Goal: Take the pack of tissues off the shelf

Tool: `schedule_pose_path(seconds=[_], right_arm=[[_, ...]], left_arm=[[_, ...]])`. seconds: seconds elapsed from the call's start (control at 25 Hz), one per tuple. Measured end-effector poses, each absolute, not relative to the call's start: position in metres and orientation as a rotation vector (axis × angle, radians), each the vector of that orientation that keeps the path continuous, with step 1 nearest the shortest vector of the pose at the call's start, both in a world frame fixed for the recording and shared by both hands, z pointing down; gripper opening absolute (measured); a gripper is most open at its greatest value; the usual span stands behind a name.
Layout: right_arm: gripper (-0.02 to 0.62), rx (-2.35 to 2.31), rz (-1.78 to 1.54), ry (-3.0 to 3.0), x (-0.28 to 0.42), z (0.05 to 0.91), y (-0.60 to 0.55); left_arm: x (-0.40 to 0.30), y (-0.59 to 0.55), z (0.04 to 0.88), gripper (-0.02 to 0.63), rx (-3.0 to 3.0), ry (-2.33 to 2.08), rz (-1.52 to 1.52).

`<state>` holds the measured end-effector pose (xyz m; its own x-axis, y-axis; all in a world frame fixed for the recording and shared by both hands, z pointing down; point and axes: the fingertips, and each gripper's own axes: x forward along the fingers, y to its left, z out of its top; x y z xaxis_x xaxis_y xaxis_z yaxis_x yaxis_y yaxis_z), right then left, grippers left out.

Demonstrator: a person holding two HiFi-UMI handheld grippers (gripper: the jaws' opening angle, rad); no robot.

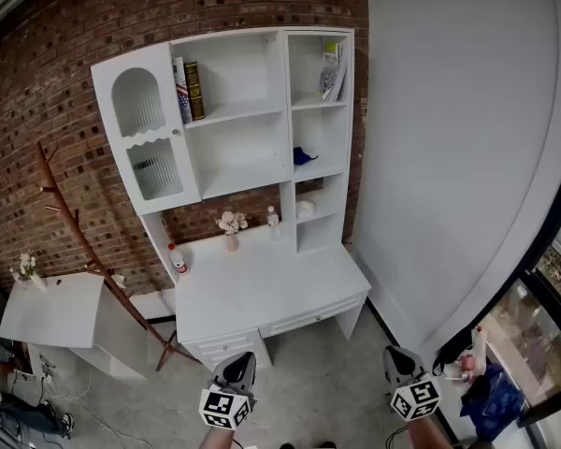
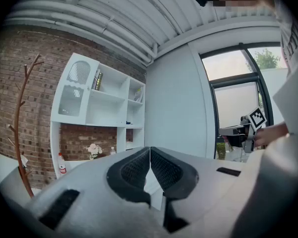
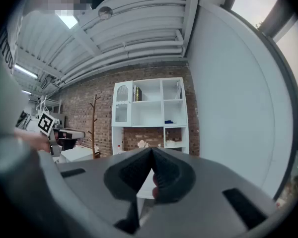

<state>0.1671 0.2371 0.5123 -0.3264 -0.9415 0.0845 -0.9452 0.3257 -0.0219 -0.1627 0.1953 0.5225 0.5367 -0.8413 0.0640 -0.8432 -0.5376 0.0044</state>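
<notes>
A white desk with a shelf unit (image 1: 262, 166) stands against the brick wall. A pale pack, likely the tissues (image 1: 305, 208), lies in the low right cubby, just above the desktop; the right gripper view shows the tissues (image 3: 176, 143) small and far off. My left gripper (image 1: 241, 361) and right gripper (image 1: 400, 358) hang low over the floor in front of the desk, well short of it. In the left gripper view the left gripper (image 2: 150, 150) is shut with nothing between its pads. The right gripper (image 3: 152, 151) is likewise shut and empty.
On the desktop (image 1: 262, 288) stand a flower vase (image 1: 230, 224), a small bottle (image 1: 273, 221) and a red-labelled bottle (image 1: 178, 258). Books (image 1: 189, 90) and a blue item (image 1: 302, 156) sit higher up. A wooden coat rack (image 1: 75, 232) and a small white table (image 1: 51, 309) are left; a white wall (image 1: 449, 157) is right.
</notes>
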Motion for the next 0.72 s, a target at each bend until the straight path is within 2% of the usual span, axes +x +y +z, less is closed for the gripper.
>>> schedule_pose_path(seconds=[0.72], right_arm=[[0.026, 1.792, 0.146, -2.566, 0.183, 0.508, 0.243]], left_arm=[[-0.146, 0.207, 0.524, 0.026, 2.718, -1.492, 0.092]])
